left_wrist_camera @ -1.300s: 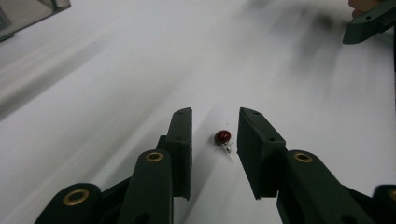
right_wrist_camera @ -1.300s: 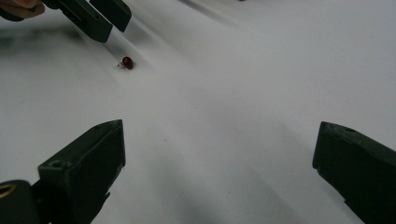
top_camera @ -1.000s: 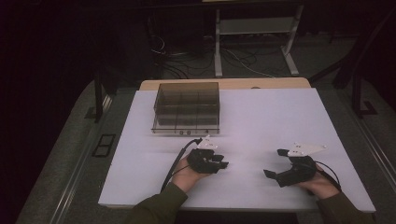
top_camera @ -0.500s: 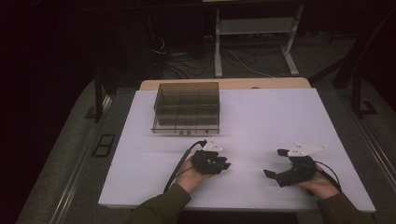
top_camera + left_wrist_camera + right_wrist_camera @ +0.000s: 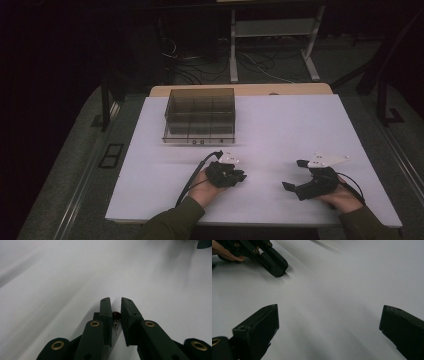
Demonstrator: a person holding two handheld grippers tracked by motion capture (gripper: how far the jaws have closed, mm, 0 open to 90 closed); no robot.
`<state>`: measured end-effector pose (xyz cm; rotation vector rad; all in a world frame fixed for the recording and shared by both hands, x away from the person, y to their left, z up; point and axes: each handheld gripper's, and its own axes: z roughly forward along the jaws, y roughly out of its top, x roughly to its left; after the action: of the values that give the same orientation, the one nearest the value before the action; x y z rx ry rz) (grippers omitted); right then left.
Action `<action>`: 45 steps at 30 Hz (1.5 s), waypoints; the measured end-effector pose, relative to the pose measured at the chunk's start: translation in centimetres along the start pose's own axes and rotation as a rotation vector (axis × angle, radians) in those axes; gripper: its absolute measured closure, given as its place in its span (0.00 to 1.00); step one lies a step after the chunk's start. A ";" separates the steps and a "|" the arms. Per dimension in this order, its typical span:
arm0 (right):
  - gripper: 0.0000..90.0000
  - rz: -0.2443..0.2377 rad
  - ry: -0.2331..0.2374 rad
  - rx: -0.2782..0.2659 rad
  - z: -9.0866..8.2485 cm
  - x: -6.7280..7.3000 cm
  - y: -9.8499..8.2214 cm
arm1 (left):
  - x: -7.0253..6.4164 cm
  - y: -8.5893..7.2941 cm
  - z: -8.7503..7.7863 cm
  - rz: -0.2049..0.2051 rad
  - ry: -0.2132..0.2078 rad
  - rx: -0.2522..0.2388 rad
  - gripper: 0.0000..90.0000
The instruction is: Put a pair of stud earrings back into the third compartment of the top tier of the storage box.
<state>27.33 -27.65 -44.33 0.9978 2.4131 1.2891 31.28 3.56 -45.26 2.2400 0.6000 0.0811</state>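
a: what's changed around the left gripper (image 5: 115,302)?

b: its jaws have just been closing. they now stand a narrow slot apart, tips down on the white table (image 5: 280,125), with a small red bead (image 5: 115,315) on a thin pin between them. the bead sits against the left jaw in the left gripper view; i can't tell whether the other pad presses it yet.

a: so the pick-up?

b: by my reading it's nearly made, not confirmed. the bead lies on the table, near the person's edge, well in front of the clear compartment box (image 5: 200,116).

a: and the hands?

b: the left hand (image 5: 204,181) has shifted a little towards the box against the earlier high views, gripper pitched down. the right gripper (image 5: 295,175) rests well to the right of the bead, jaws wide apart and empty.
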 end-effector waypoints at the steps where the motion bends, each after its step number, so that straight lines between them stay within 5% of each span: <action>1: 0.02 0.000 -0.001 0.000 0.0 0.0 0.0 | 0.0 0.0 0.0 0.003 -0.001 0.000 0.88; 28: 0.02 -0.012 0.000 0.008 0.1 0.1 0.0 | 1.7 0.1 -2.7 0.002 -0.030 -0.051 0.88; 45: 0.02 -0.014 0.003 0.008 0.2 0.2 -0.1 | 2.7 1.8 -5.1 0.007 -0.058 -0.084 0.88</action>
<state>27.24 -27.45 -44.48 0.9797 2.4249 1.2778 33.14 7.27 -40.80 2.1554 0.5474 0.0440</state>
